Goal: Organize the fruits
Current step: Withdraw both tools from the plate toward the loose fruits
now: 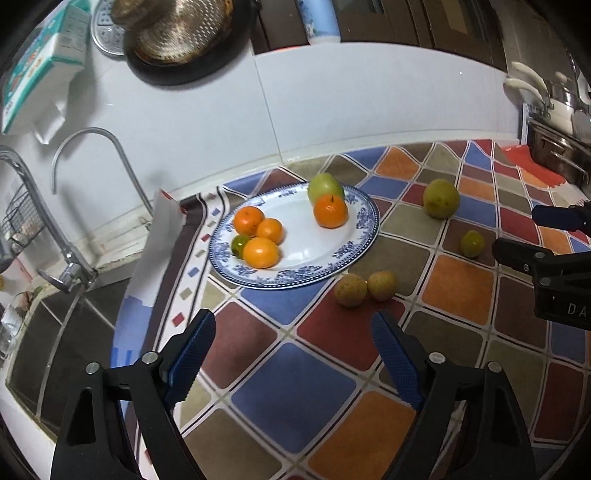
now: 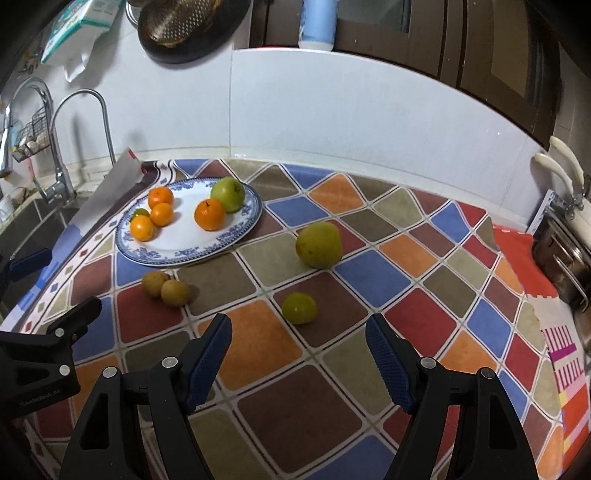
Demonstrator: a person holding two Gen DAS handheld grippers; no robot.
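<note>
A blue-rimmed white plate [image 1: 354,236] [image 2: 236,229] holds several oranges [image 1: 330,211] [image 2: 209,215], a green apple [image 1: 325,186] [image 2: 228,192] and a small green citrus [image 1: 239,244]. On the checkered cloth lie a large yellow-green pear [image 1: 440,198] [image 2: 318,244], a small green fruit [image 1: 472,243] [image 2: 299,308] and two small brownish fruits [image 1: 365,287] [image 2: 166,286]. My left gripper [image 1: 293,332] is open and empty, just short of the brownish fruits. My right gripper [image 2: 298,341] is open and empty, just short of the small green fruit; it also shows in the left wrist view [image 1: 517,232].
A sink with two faucets [image 1: 66,258] [image 2: 59,184] lies left of the cloth. A white tiled wall [image 1: 332,110] backs the counter. Metal pots [image 1: 561,155] [image 2: 565,258] stand at the right. A pan and strainer [image 1: 184,33] hang above.
</note>
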